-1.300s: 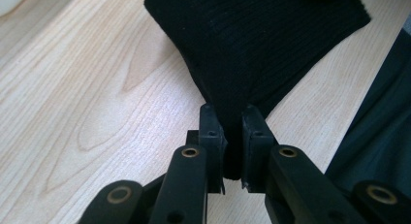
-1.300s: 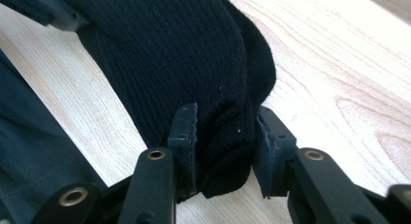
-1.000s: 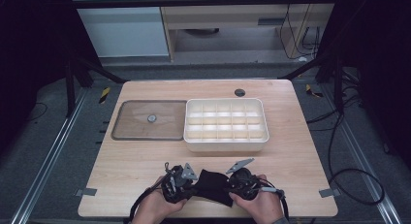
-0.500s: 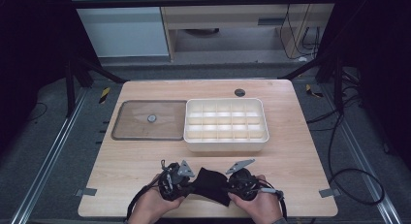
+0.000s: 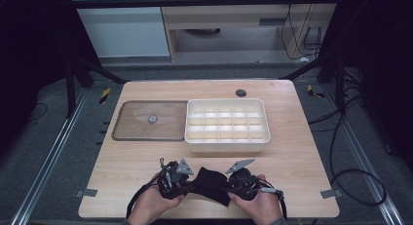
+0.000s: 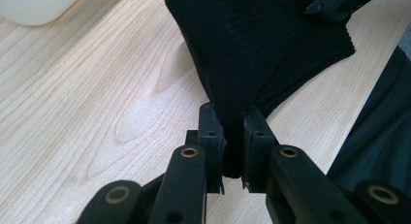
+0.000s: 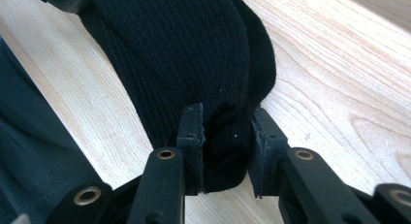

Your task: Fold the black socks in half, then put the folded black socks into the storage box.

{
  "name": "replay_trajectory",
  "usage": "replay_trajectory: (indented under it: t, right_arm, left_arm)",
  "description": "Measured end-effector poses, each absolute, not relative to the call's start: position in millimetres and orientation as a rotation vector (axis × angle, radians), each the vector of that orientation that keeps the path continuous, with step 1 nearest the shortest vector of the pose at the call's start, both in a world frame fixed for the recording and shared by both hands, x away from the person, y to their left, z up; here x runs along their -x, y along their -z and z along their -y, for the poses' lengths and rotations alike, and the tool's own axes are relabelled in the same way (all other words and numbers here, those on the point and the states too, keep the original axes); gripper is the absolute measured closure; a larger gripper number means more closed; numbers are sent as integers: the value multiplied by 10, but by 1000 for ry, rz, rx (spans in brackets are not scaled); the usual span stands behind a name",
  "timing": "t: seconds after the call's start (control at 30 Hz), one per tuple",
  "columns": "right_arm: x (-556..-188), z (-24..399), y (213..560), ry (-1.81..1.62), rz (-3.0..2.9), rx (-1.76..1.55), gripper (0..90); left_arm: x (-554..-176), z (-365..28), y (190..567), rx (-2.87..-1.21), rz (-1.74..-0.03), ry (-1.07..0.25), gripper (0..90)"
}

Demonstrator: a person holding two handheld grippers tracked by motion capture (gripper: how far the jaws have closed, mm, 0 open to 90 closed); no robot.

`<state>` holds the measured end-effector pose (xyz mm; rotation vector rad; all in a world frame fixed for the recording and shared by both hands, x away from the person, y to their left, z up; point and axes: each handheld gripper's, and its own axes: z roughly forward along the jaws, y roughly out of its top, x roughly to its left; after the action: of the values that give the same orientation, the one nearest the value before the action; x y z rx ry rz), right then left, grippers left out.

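The black knitted cloth (image 5: 212, 185) lies bunched at the near edge of the table (image 5: 292, 161), stretched between my two hands, well short of the white compartment box (image 5: 226, 125) and the brown tray (image 5: 146, 120) behind it. Against the pictures from a second ago, very little differs: my left gripper (image 5: 182, 178) has edged slightly, my right gripper (image 5: 233, 182) sits where it was, and the cloth keeps the same crumpled outline. I judge that I am paused mid-fold or mid-straighten, with both grips set and the next pull not yet made.

My left gripper (image 6: 228, 124) is clamped narrow on a thin pinch of the cloth (image 6: 261, 44); the fabric fans out from between the jaws. My right gripper (image 7: 225, 132) holds a thicker, rounded fold of the cloth (image 7: 184, 49), so its jaws stand a little wider, pressing on both sides.

The high view gives the layout: where the cloth sits relative to the box and tray, and how close my hands are. It cannot show the pinch itself, since the cloth is a dark blob there. The two gripper views show the ribbed knit, how much fabric each pair of jaws bites, and the cloth resting on the wood. The left gripper view also catches a corner of the box (image 6: 34, 6).
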<state>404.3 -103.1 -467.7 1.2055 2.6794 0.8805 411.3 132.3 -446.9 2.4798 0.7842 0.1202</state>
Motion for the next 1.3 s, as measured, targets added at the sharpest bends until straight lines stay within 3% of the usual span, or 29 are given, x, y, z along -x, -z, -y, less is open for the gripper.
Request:
replay_trajectory:
  t: [1.3]
  right_arm:
    - [-4150, 731, 4683, -897, -2697, -1188, 704]
  left_arm:
    - [-4008, -1344, 4149, -2407, -712, -177, 819]
